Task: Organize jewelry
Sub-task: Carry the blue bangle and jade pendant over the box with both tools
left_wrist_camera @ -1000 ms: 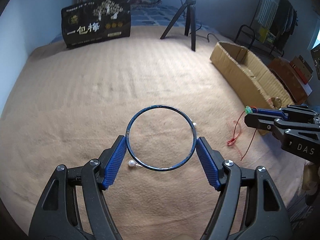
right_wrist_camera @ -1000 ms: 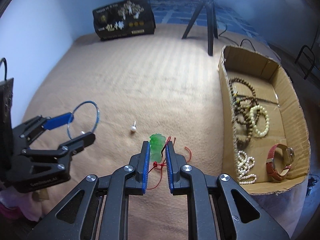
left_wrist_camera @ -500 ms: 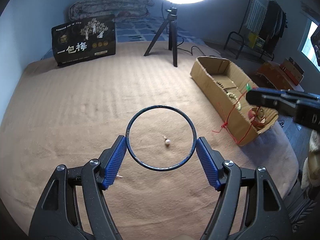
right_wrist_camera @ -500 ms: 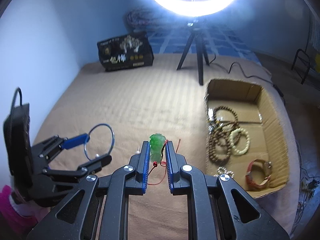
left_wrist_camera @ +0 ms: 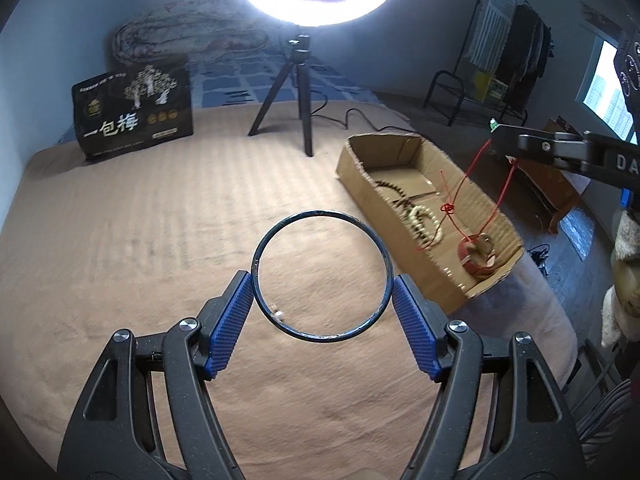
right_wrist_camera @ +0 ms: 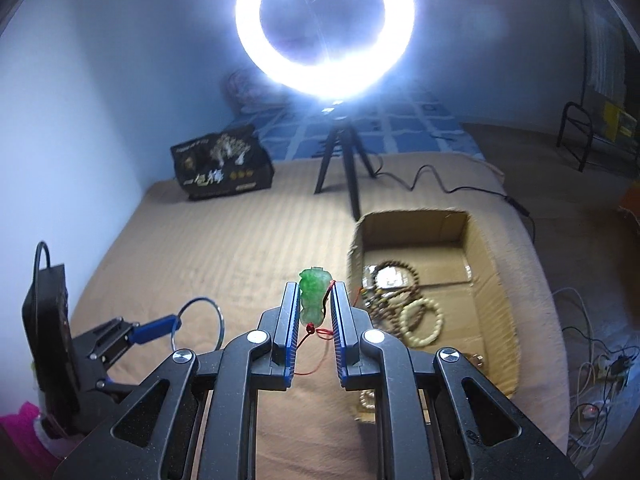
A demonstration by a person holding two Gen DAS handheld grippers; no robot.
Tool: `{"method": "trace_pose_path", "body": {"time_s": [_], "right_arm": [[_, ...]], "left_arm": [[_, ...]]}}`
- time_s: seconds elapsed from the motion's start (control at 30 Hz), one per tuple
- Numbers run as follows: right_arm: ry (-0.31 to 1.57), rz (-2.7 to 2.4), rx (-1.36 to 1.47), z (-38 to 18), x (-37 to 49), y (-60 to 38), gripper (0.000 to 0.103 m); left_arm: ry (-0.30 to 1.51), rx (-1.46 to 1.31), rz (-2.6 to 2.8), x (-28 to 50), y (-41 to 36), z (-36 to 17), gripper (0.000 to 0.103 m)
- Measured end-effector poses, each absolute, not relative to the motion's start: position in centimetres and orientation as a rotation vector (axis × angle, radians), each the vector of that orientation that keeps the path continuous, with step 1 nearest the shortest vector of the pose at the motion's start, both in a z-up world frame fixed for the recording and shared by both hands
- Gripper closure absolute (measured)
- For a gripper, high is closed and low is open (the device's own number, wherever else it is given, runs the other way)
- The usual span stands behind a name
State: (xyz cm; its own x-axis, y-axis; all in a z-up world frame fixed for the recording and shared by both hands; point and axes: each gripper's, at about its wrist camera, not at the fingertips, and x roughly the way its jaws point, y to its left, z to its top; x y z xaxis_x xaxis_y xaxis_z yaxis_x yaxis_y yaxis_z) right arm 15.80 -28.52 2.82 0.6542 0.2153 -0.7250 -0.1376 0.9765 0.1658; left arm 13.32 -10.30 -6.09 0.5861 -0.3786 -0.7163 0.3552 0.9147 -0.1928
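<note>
Jewelry sorting on a bed covered with a tan blanket (left_wrist_camera: 140,240). In the left wrist view, the left tool (left_wrist_camera: 322,300) is gripping a dark blue bangle (left_wrist_camera: 320,216) across its width, one ribbed blue pad pressing on each side of the ring, so the jaws are standing wide yet clenched on it. The bangle is hanging clear above the blanket, and a small pearl piece (left_wrist_camera: 278,314) is showing through its lower left part, lying on the blanket below. In the right wrist view, the right tool (right_wrist_camera: 315,300) is pinching a green carved pendant (right_wrist_camera: 314,292) between its narrowly set pads; the pendant's top is sticking out past the fingertips, and its red cord (right_wrist_camera: 316,332) is trailing down between the fingers. The same red cord (left_wrist_camera: 460,196) is dangling in the left view from the right tool (left_wrist_camera: 496,134), which is reaching in from the right edge above the cardboard box (left_wrist_camera: 384,204). The cardboard box (right_wrist_camera: 492,300) is sitting open on the blanket just right of the pendant and is holding brown bead strands (right_wrist_camera: 394,276), a cream bead bracelet (right_wrist_camera: 422,320) and, seen in the left view, a red-strapped watch (left_wrist_camera: 476,256) at its near end. A ring light (right_wrist_camera: 324,28) on a tripod (right_wrist_camera: 344,160) is glaring at the far side of the bed, with a black printed bag (right_wrist_camera: 222,168) standing to its left
</note>
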Motion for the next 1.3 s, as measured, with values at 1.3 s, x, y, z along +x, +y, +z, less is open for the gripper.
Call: {"method": "trace_pose_path", "body": {"time_s": [1.3], "right_arm": [[0.912, -0.008, 0.198, -1.1, 19.7, -39.0, 0.089]], "left_arm": [[0.869, 0.014, -0.609, 15.4, -24.3, -7.4, 0.030]]}}
